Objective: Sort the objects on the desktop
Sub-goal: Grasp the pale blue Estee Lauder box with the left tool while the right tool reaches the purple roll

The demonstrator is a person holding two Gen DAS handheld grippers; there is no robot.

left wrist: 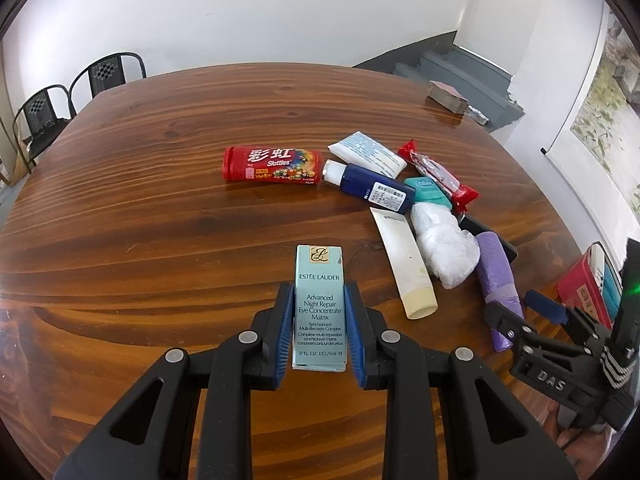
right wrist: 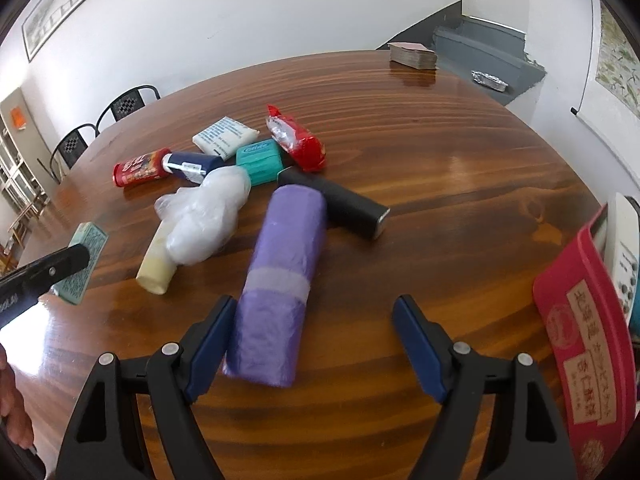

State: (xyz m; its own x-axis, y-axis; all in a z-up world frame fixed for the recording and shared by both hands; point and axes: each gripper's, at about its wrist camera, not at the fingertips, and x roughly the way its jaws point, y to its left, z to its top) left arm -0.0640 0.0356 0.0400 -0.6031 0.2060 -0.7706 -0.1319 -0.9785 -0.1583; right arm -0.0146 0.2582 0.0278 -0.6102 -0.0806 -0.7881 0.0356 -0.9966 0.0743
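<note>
The teal box (left wrist: 319,308) is gripped between the pads of the left gripper (left wrist: 319,334), above the table (left wrist: 160,220). Right of the box, the purple roll (right wrist: 280,276) is seen lying on the table beside the cream tube (right wrist: 154,268). The right gripper (right wrist: 312,344) is held wide open over the roll's near end, with only one pad beside it.

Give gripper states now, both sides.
Left gripper: shut on the teal box.
Right gripper: open, purple roll between its fingers, not gripped.

A home room: a wooden tabletop (left wrist: 160,208) with metal chairs (left wrist: 108,74), grey stairs (right wrist: 480,50) in the corner, and a framed picture (right wrist: 56,8) on white walls.
</note>
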